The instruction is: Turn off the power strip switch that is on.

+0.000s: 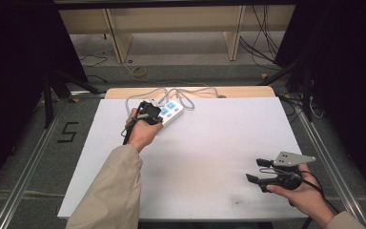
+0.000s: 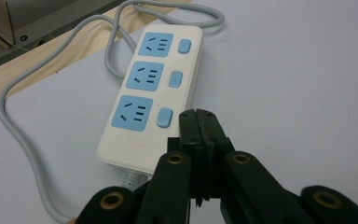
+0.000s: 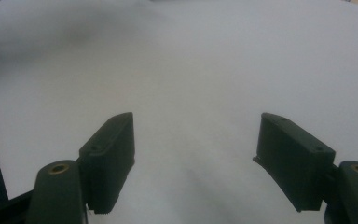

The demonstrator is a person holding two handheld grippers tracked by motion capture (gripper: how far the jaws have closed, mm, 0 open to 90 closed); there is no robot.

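A white power strip (image 2: 154,88) with three blue sockets and three blue switches lies at the far left of the white table (image 1: 209,157); its grey cable (image 2: 14,121) loops behind it. In the high view the strip (image 1: 171,112) sits just past my left gripper (image 1: 150,114). In the left gripper view that gripper (image 2: 200,119) is shut with nothing between its jaws, its tips right beside the nearest switch (image 2: 164,117). My right gripper (image 1: 257,170) hovers open over bare table at the near right; its jaws (image 3: 196,140) stand wide apart and hold nothing.
A wooden board edge (image 1: 190,91) runs behind the table, with the strip's cable (image 1: 171,93) looped over it. Beyond are wooden shelving (image 1: 171,28) and floor cables (image 1: 262,43). Metal rails (image 1: 24,171) flank the table.
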